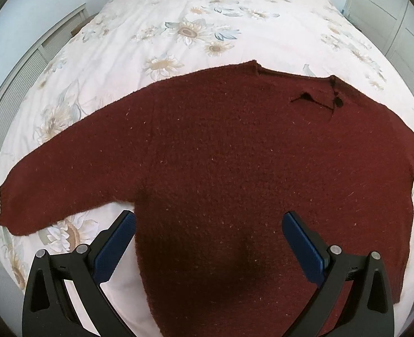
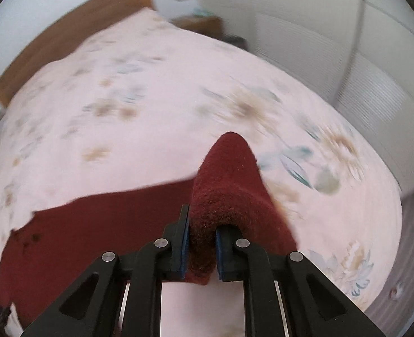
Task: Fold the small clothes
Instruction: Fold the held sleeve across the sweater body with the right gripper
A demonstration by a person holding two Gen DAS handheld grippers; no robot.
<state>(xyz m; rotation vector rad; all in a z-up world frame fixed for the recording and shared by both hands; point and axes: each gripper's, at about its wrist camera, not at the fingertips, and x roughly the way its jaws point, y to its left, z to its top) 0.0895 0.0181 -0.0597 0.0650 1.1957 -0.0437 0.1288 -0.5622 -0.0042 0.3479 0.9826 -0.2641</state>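
A dark red knitted sweater (image 1: 221,146) lies spread flat on the bed, neck away from me, its left sleeve (image 1: 52,177) stretched out to the left. My left gripper (image 1: 208,224) is open and empty, hovering above the sweater's lower body. My right gripper (image 2: 202,224) is shut on the sweater's right sleeve (image 2: 229,174) and holds it lifted off the bed; the rest of the sweater (image 2: 94,224) lies to its left. The right wrist view is blurred.
The bed has a white bedspread with a flower print (image 1: 190,31) and a wooden headboard (image 2: 66,31). White wardrobe doors (image 2: 333,42) stand along the right side. A low cabinet (image 2: 201,24) stands by the headboard.
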